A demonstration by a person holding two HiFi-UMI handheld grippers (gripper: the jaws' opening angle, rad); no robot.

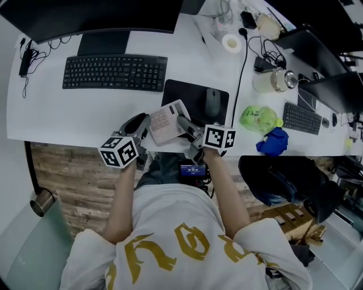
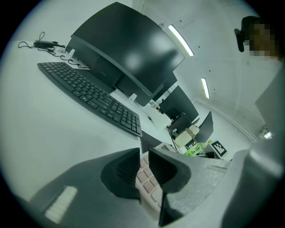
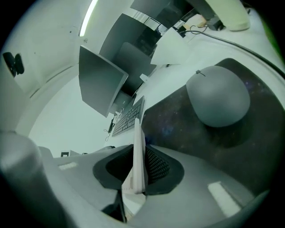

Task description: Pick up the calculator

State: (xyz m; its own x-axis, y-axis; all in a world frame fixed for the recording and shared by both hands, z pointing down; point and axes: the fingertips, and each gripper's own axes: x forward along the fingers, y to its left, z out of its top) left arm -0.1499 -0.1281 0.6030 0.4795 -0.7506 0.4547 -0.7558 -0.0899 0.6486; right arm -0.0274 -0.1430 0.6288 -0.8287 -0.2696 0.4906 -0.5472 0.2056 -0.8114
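Observation:
The calculator (image 1: pixel 166 122) is pale with pinkish keys and hangs tilted just above the white desk's front edge, held from both sides. My left gripper (image 1: pixel 144 127) is shut on its left edge; in the left gripper view the keys (image 2: pixel 146 179) show between the dark pads (image 2: pixel 124 171). On its right edge my right gripper (image 1: pixel 185 124) is shut. The right gripper view shows the calculator (image 3: pixel 139 165) edge-on, pinched between the ribbed pads (image 3: pixel 156 167).
A black keyboard (image 1: pixel 114 72) lies at the back left under a monitor (image 1: pixel 96 16). A grey mouse (image 1: pixel 212 102) sits on a black mouse pad (image 1: pixel 190 90) just behind the calculator. To the right are a green bag (image 1: pixel 260 119), a blue cloth (image 1: pixel 273 141) and a second keyboard (image 1: pixel 302 118).

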